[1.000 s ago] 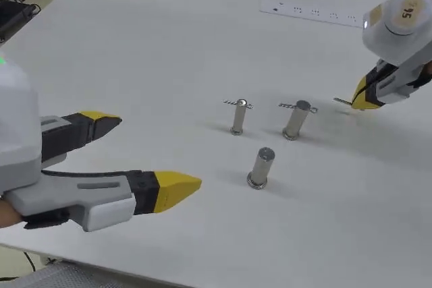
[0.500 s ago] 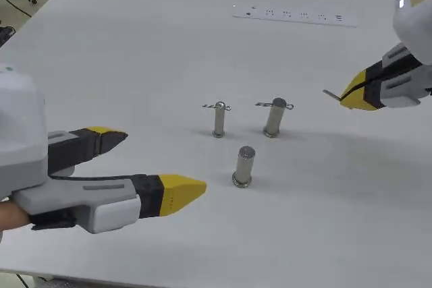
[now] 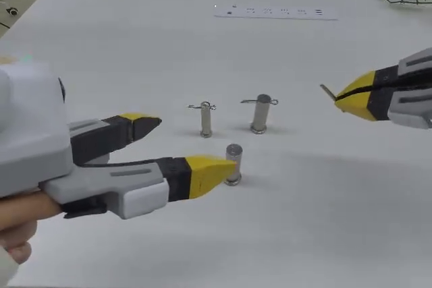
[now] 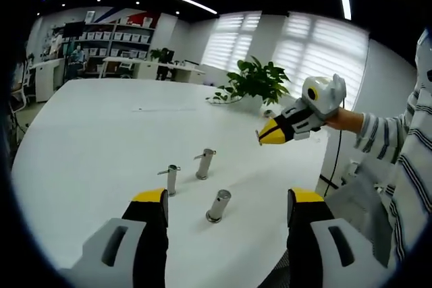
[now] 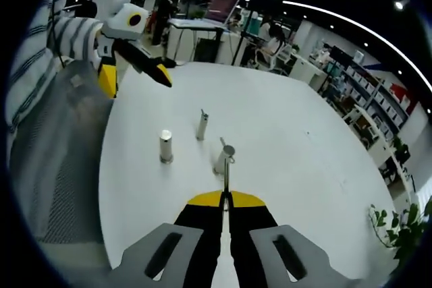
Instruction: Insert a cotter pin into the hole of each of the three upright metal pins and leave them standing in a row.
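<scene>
Head view: my left hand-held gripper (image 3: 192,143) is spread wide beside the bare metal pin (image 3: 233,162) on the counter (image 3: 304,220). At 3 o'clock, my right hand-held gripper (image 3: 337,94) pinches the cotter pin (image 3: 327,91).

Left gripper view: the bare metal pin stands at 12 o'clock. It looks hard, slippery and tippy, so I'd hold its middle.

Right gripper view: the cotter pin looks thin and light. I'd squeeze it gently.

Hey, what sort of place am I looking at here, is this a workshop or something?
More likely an open-plan office or lab than a workshop: a large white table, stocked shelves along the far wall, and tall windows with blinds beside a potted plant.
</scene>
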The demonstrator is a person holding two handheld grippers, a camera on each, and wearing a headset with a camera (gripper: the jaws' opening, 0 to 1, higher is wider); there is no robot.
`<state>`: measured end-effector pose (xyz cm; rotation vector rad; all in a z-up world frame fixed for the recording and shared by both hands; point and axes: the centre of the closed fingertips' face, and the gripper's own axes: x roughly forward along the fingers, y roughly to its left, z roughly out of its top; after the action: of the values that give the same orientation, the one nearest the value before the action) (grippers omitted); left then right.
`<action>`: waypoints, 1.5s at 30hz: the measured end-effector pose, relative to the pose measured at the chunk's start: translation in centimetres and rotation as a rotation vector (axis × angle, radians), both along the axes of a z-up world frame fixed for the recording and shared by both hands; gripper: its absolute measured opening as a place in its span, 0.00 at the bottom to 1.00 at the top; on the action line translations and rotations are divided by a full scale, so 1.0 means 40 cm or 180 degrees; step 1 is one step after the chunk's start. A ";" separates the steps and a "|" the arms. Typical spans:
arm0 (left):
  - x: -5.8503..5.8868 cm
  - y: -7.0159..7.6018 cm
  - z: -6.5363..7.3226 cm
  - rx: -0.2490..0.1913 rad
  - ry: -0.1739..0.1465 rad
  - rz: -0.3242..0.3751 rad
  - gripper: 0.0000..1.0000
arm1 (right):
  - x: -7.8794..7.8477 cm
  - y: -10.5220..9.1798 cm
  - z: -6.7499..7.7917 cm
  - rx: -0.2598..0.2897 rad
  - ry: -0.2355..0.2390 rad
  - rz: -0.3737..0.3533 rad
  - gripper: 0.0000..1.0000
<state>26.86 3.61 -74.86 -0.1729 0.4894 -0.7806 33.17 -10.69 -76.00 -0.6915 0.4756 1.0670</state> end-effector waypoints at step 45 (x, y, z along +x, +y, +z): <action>-0.054 -0.222 -0.006 -0.0713 0.0690 -0.0609 0.14 | -0.195 0.136 -0.015 -0.0139 -0.0573 0.0762 0.03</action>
<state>24.70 -5.28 -75.09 -0.4266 0.6293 -1.0101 25.37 -5.24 -76.59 -0.8911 0.2653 1.2079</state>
